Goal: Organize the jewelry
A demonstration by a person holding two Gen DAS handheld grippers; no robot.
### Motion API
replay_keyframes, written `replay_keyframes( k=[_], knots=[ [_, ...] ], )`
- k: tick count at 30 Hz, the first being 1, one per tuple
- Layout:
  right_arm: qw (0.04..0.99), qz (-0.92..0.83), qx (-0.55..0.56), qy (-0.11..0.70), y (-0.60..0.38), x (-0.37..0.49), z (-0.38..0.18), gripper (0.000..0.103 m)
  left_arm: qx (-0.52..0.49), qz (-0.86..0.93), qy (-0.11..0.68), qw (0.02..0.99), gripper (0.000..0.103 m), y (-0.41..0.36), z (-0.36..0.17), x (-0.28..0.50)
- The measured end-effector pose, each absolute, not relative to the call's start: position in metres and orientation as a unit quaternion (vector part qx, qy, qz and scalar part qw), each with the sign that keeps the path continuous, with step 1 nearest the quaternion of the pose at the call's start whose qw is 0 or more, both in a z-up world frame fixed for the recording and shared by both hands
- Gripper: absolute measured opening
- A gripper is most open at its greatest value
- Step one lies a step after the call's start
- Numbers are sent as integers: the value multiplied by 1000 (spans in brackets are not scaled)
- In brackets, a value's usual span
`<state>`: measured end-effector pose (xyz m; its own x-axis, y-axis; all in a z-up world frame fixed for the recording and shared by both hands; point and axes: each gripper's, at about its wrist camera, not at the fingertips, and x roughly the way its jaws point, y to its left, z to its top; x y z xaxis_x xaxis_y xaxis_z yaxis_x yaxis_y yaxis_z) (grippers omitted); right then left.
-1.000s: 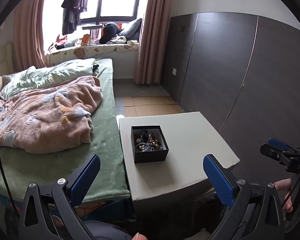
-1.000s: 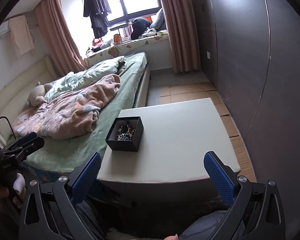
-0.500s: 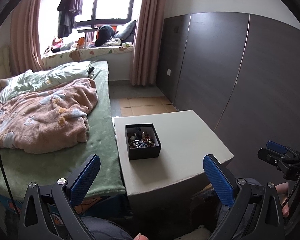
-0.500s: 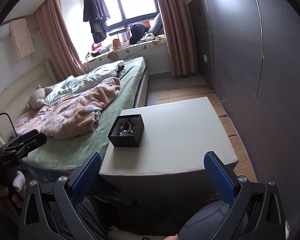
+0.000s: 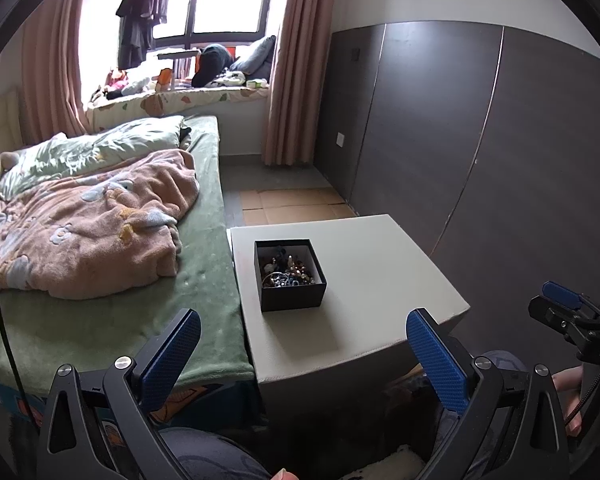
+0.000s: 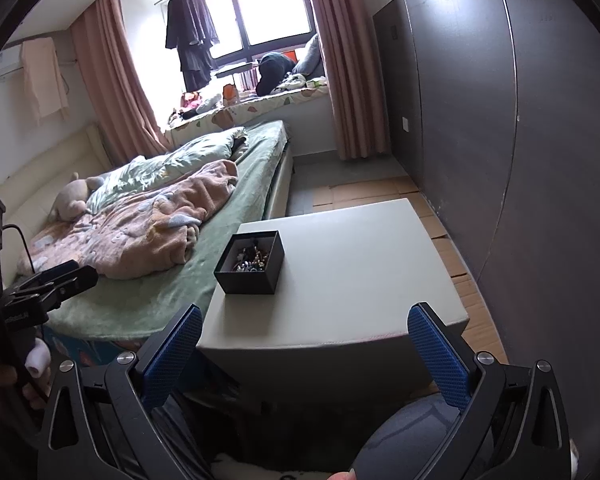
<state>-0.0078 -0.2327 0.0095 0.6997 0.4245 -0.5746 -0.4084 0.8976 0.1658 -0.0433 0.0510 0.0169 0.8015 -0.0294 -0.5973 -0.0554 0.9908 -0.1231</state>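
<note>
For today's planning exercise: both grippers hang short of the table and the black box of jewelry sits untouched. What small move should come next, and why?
Probably bring the left gripper forward over the black box. Both it and the right gripper are open, empty and short of the white table, and the jewelry lies tangled inside.

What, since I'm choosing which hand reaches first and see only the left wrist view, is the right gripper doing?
Observer: The right gripper is wide open and empty, held short of the table's near edge.
Operator: Anything on the floor to the table's right?
Observer: Flattened cardboard lies between the table and the dark wall panels.
Operator: Where does my left gripper sit, seen from outside?
Observer: The left gripper hangs over the bed's near edge, left of the table.
</note>
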Motion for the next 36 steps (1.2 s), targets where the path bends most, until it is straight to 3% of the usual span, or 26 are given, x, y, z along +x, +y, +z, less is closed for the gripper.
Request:
replay_keyframes(
  k=[36],
  knots=[
    [926,217,21,309,-243,-13,15,103,-72,11,315,946,103,51,19,-50]
  ],
)
